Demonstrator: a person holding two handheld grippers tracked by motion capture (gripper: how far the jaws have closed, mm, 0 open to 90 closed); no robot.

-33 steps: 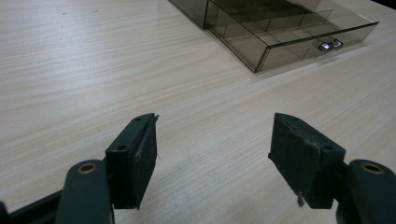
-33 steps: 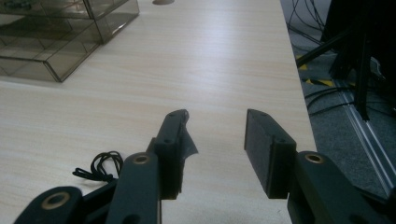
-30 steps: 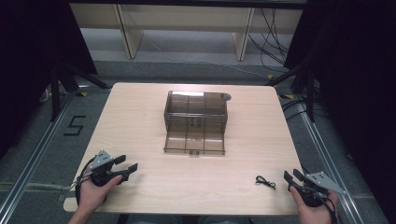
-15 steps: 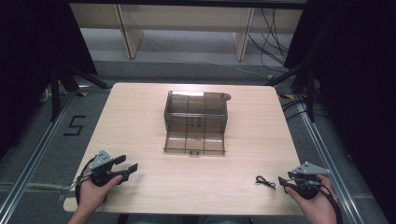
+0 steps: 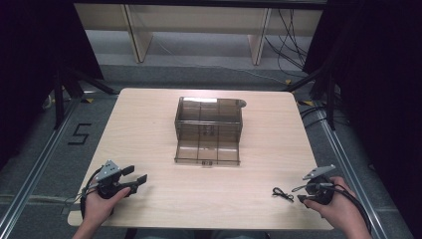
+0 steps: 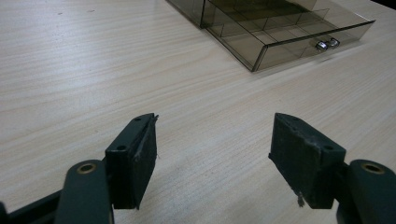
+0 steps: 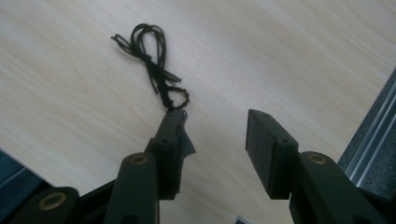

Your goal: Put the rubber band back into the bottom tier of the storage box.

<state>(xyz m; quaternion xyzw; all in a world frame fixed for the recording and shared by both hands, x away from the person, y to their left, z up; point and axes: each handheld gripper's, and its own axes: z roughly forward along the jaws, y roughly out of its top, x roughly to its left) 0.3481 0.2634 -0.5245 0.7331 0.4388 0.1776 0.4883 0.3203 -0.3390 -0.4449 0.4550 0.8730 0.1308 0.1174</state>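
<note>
My right claw (image 5: 302, 192) has turned in the last second. Before, it pointed up the table, away from me. Now it points sideways, toward the little black cord (image 5: 282, 193) near the front right corner of the table. I think this means I am getting ready to pick the cord up.

In the right gripper view the black cord (image 7: 152, 63) lies flat on the wood, twisted into loops with a knot. My right claw (image 7: 219, 135) has its 2 jaws apart, with nothing between them. One jaw tip sits right at the near end of the cord, maybe touching it. I cannot tell for sure. The cord is not yet between the jaws, so I still need to slide over a bit.

My right hand (image 5: 333, 206) is low at the front edge, tipped on its side.

My left claw (image 5: 139, 178) has not moved. It rests near the front left corner, jaws wide apart and empty, pointing toward the middle. In the left gripper view my left claw (image 6: 212, 154) looks at the brown see-through box (image 6: 275, 28). That box (image 5: 209, 129) stands in the middle of the table with 1 drawer pulled out toward me.
</note>
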